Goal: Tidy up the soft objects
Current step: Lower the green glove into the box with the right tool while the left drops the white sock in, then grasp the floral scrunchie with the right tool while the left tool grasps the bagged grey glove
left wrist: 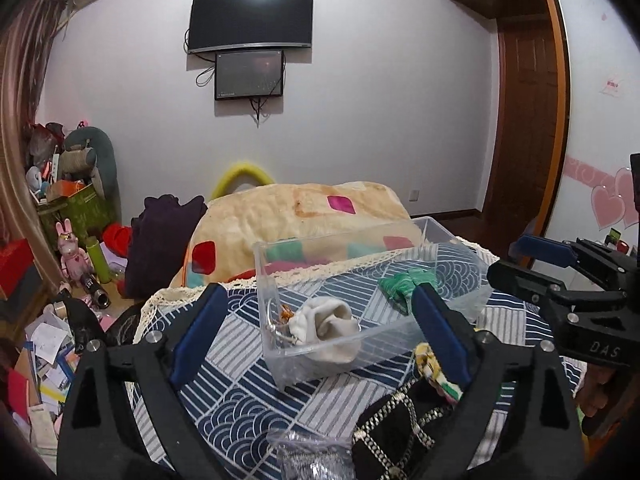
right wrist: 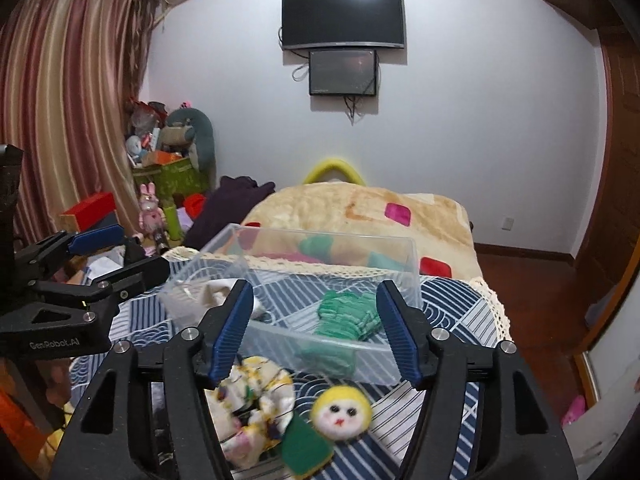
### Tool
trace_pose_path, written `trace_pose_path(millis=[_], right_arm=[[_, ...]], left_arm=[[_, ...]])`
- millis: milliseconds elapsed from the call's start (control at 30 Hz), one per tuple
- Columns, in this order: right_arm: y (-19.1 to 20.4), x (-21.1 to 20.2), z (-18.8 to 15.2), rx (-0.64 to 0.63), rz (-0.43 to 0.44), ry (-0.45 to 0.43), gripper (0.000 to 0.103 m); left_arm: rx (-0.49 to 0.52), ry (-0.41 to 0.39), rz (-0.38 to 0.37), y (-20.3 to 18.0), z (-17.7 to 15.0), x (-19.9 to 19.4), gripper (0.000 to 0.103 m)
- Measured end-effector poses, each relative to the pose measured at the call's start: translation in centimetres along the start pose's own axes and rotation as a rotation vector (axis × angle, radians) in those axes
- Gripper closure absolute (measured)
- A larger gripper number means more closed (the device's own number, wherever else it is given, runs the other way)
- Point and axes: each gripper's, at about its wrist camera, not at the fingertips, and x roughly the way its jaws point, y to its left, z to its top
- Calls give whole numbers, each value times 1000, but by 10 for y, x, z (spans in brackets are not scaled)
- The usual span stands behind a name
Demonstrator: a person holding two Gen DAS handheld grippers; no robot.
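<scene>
Left gripper (left wrist: pixel 316 320) and right gripper (right wrist: pixel 316 326) both gape wide, level, holding nothing.

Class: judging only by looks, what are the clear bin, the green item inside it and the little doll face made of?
Clear bin: hard transparent plastic, glossy; the cloth pattern shows through. Green item: probably knitted yarn, ribbed and matte. Doll face: likely felted wool or plush, with a fuzzy outline.

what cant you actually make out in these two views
- Black patterned cloth, left view: cut off by the bottom edge and partly behind the left hand-held gripper.
- Clear bag, left view: contents too blurred to tell.
- Metal item beside the white sock in the bin: too small to identify.
- Doll, right view: blurred; its green body runs behind the right hand-held gripper.
</scene>
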Motion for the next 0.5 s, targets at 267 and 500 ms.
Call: trace_pose_path(millis=[267, 500], right_arm=[[11, -7, -19, -7, 37, -3, 33], [19, 0, -38, 8, 70, 48, 33]], left_arm=[[-31, 27, -1, 8, -26, -14, 2], [-33, 102, 24, 13, -60, -7, 2]])
